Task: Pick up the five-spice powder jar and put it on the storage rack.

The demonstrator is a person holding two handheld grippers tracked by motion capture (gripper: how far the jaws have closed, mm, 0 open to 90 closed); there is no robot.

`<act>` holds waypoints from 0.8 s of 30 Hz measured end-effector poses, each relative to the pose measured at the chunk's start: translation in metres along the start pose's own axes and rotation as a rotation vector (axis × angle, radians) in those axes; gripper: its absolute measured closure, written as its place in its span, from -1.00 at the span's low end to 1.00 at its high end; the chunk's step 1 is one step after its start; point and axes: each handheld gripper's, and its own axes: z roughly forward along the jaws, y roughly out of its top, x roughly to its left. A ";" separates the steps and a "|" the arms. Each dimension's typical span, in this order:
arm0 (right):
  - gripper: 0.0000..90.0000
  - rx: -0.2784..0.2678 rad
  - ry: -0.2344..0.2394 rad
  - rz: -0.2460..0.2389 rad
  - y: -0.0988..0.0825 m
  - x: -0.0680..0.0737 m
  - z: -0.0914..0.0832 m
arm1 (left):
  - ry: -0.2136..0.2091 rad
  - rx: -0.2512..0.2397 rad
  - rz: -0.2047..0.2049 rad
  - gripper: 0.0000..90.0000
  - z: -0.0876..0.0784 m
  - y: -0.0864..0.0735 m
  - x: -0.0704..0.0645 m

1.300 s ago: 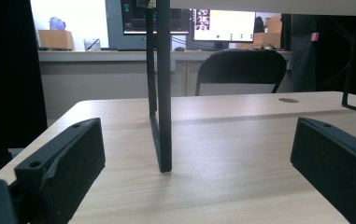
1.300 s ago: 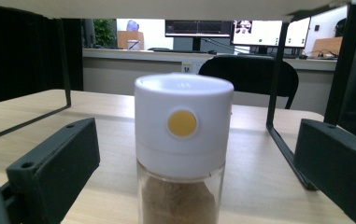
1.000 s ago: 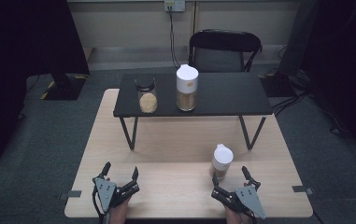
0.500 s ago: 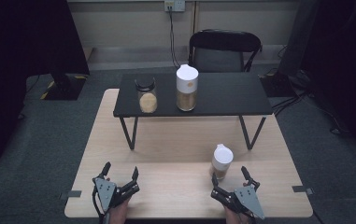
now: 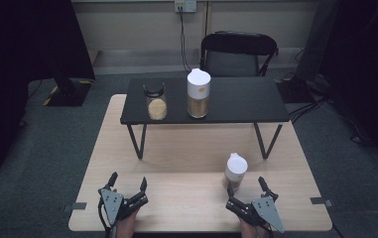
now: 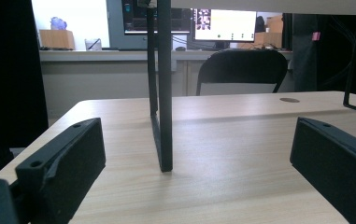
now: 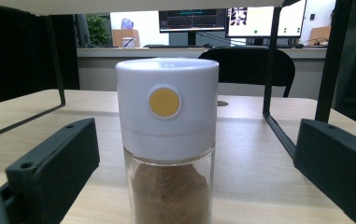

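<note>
High view: wooden table point(image 5: 186, 163) on grey carpet point(image 5: 52, 148).

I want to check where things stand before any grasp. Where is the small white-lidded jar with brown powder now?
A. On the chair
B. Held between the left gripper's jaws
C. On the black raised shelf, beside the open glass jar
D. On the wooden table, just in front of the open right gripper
D: the small white-lidded jar stands on the wooden table, just ahead of the right gripper, whose jaws are spread and not touching it.

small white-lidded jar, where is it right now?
The small white-lidded jar stands on the wooden table, right side in the high view, just ahead of the open right gripper.
</note>
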 end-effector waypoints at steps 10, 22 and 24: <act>-1.00 -0.025 0.012 0.001 0.010 0.003 -0.003 | 0.000 0.000 0.000 -0.94 0.000 0.000 0.000; -1.00 -0.034 0.063 -0.018 0.028 0.011 -0.002 | 0.000 0.000 0.000 -0.94 0.000 0.000 0.000; -1.00 -0.033 0.065 -0.021 0.030 0.012 0.000 | 0.000 0.000 0.000 -0.94 0.000 0.000 0.000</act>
